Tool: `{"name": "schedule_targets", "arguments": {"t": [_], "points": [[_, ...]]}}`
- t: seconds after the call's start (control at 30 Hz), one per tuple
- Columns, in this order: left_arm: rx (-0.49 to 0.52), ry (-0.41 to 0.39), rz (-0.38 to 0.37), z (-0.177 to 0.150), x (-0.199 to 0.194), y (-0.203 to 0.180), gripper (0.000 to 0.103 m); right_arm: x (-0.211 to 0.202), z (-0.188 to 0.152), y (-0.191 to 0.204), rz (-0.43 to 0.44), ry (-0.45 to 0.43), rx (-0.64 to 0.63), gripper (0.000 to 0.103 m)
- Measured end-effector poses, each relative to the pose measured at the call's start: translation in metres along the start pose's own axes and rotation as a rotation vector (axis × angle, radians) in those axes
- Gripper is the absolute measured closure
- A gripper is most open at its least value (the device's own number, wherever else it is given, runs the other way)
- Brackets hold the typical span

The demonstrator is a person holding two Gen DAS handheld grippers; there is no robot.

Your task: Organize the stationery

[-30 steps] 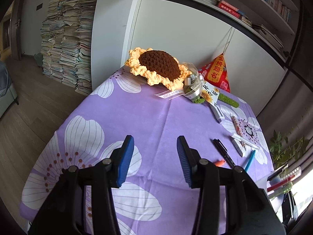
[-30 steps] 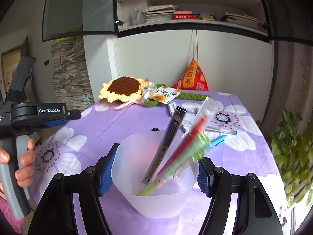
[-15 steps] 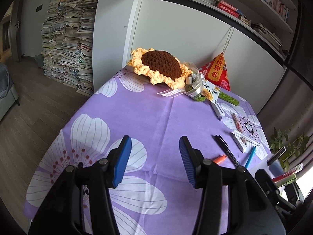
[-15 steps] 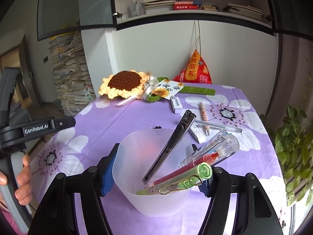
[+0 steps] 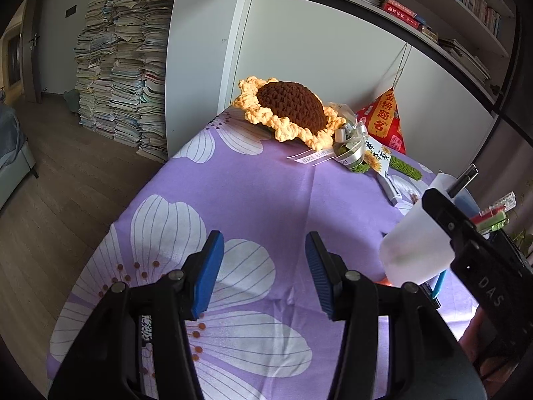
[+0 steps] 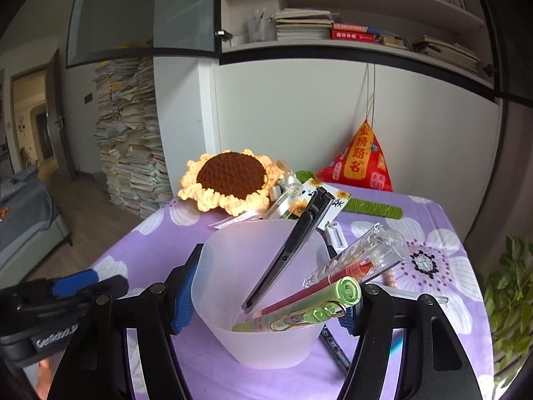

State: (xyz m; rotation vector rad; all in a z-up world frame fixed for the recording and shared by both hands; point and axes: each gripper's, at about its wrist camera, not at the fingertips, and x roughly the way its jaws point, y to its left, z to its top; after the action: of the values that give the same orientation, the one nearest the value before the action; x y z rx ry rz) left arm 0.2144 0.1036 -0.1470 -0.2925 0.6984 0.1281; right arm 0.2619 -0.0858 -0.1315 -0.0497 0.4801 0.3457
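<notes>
Cup (image 6: pixel 263 333) clamped by right gripper (image 6: pixel 266 296); left gripper (image 5: pixel 263 273) "GenRobot" released, empty.

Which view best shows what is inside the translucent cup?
Right wrist: the cup faces the camera between the right gripper, pens and a black cutter visible inside. Left wrist shows only its side, contents mostly hidden.

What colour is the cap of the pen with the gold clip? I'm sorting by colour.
Light green cap; right wrist view shows it best.
</notes>
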Motion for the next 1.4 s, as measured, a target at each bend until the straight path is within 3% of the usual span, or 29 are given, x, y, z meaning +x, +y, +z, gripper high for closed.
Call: {"name": "schedule_targets", "arguments": {"t": [0.3, 0.43, 0.67, 0.83, 1.4], "points": [[-0.003, 0.019, -0.030, -0.003, 0.006, 0.000, 0.054, -0.042, -0.014, -0.025, -0.107, 0.018, -0.032, 0.034], [0.049, 0.039, -0.072, -0.010, 0.001, -0.017, 0.054, -0.031, -0.026, -0.036, -0.133, 0.071, 0.022, 0.034], [0.183, -0.028, -0.098, -0.033, -0.036, -0.039, 0.044, -0.031, -0.036, -0.029, -0.197, 0.038, 0.012, 0.032], [0.265, -0.043, -0.115, -0.049, -0.055, -0.056, 0.041, -0.037, -0.038, -0.028, -0.177, 0.090, 0.047, 0.019], [0.311, -0.052, -0.136, -0.073, -0.089, -0.076, 0.035, -0.096, -0.056, -0.042, -0.173, 0.076, 0.110, 0.019]]}}
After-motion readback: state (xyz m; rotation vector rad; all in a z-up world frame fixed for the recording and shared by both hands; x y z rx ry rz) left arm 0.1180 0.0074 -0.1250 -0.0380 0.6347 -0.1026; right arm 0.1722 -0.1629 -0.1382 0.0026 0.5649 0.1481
